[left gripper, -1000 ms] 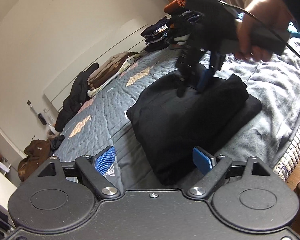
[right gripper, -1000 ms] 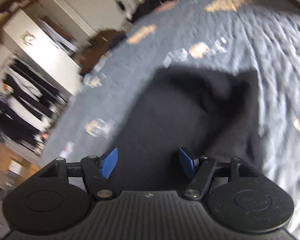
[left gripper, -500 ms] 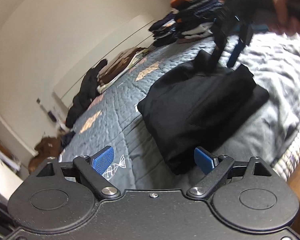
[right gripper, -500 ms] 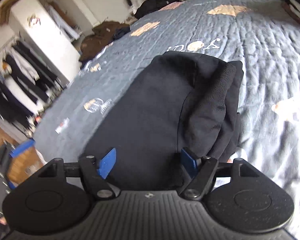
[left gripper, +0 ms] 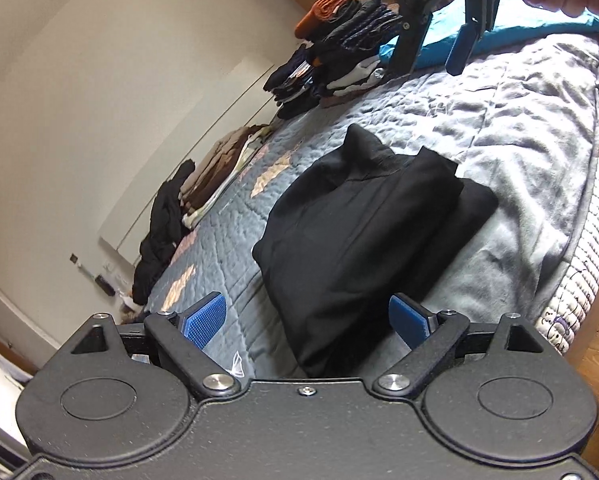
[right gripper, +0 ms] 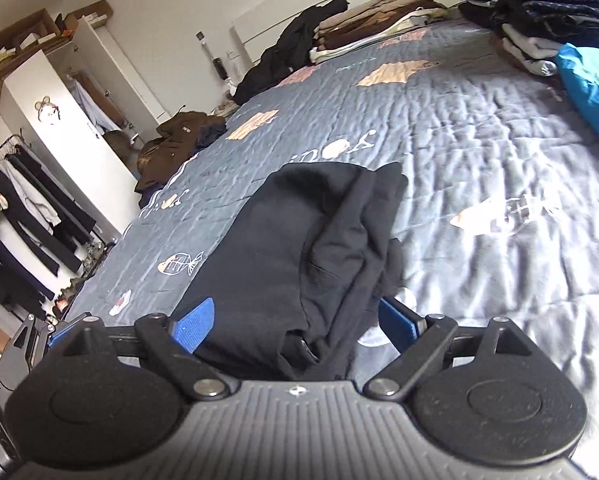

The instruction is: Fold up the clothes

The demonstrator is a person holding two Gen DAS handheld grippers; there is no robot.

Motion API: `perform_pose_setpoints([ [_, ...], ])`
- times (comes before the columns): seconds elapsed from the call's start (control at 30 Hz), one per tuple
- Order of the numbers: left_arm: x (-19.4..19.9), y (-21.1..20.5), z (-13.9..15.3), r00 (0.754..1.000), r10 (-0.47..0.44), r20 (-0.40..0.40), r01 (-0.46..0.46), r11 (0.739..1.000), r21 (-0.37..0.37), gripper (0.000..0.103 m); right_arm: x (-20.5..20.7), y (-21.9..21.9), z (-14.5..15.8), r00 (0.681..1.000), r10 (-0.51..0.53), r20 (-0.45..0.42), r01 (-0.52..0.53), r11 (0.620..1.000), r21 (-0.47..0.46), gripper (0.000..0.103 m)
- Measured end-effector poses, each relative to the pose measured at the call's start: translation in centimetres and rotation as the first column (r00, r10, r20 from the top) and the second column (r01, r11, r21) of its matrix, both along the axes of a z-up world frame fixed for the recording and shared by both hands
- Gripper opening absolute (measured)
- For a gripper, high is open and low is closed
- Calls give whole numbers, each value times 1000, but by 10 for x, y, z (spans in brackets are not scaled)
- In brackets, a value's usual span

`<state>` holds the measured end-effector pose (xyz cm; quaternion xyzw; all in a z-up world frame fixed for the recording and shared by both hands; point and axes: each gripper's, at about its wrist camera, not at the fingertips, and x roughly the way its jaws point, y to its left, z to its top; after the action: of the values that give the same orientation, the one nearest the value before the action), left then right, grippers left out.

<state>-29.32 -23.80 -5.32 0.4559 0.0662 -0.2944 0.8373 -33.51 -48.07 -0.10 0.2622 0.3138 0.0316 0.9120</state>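
Folded black garment (left gripper: 363, 236) released on bed (left gripper: 519, 152); right gripper (left gripper: 439, 52) lifted clear since a second ago, left gripper (left gripper: 307, 320) hovering near, jaws of both spread, empty; fold judged complete

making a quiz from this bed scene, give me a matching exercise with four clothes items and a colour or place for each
Things:
1. folded garment
2. cloth on top of the far stack
3. bedding by the right tool
4. loose dark jacket

Descriptions:
A. orange
B. teal
C. black, in the middle of the quilt
D. heaped at the wall beside the brown stack

Pairs: 1-C, 2-A, 3-B, 4-D
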Motion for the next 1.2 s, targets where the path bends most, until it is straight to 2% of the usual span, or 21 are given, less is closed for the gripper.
perform_pose_setpoints([
  [0.07,-5,-3,-2,999,-20,29,19,1000,23,96,-8,-4,0,1000,-16,6,16,1000,22,89],
  [0.27,-13,-7,-14,994,-66,84,58,994,97,96,-20,-10,-2,999,-45,10,44,997,61,89],
  [0.5,4,-13,-33,991,-87,102,70,985,160,96,-9,-10,-3,999,-33,24,31,998,57,89],
  [0.73,24,-23,-67,971,-170,169,118,952,284,96,11,-23,-15,1000,-23,-5,23,996,89,89],
  [0.97,46,-26,-95,946,-241,218,148,916,373,97,38,-47,-31,999,20,-44,-11,983,182,89],
  [1.07,47,-24,-101,936,-271,226,169,907,386,97,48,-61,-40,998,16,-55,-2,972,236,90],
  [1.2,43,-16,-101,926,-289,243,180,904,388,96,51,-72,-58,1000,9,-25,0,945,327,90],
])
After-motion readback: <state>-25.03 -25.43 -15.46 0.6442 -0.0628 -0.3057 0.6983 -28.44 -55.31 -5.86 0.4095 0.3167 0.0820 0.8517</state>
